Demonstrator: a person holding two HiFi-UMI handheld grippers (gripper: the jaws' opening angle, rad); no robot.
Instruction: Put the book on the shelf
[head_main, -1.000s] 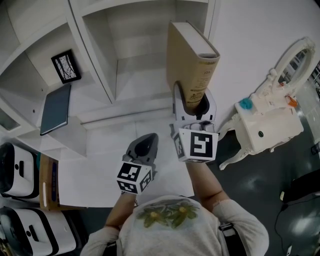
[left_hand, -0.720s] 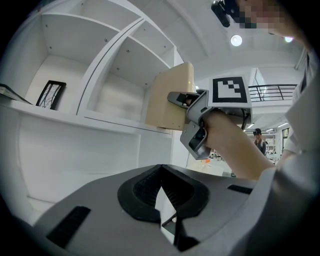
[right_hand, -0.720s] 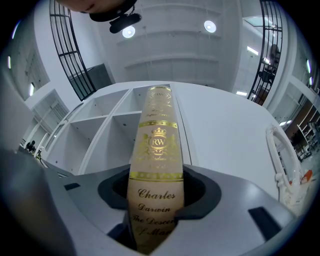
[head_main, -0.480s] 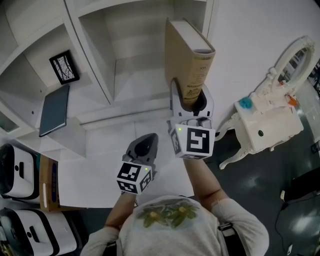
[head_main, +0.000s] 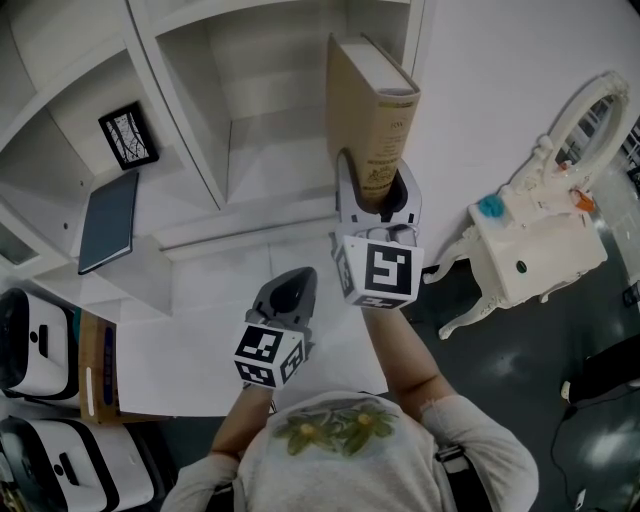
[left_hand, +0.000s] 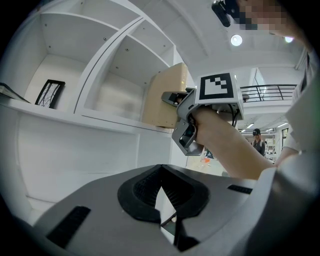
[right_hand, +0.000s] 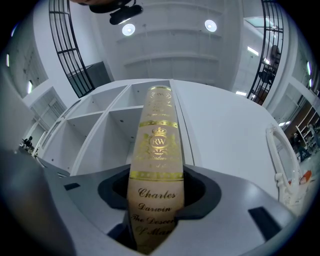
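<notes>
Here, right tongs (head_main: 372, 192), arm outstretched, clamp the book (head_main: 358, 110) upright; left tongs (head_main: 290, 290) sit low, shut.

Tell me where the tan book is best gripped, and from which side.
Grip the book at its lower spine end, jaws across both covers, coming from the spine side, as the right gripper does. It stands upright with its spine toward the person, so the opposite edge can likely enter the shelf first.

The book (head_main: 368, 120) is held upright in the right tool (head_main: 378, 197) before the right end of the shelf (head_main: 250, 110), the left tool (head_main: 288, 292) is held lower left, and a picture frame (head_main: 130, 135) is stood in a compartment further left.
</notes>
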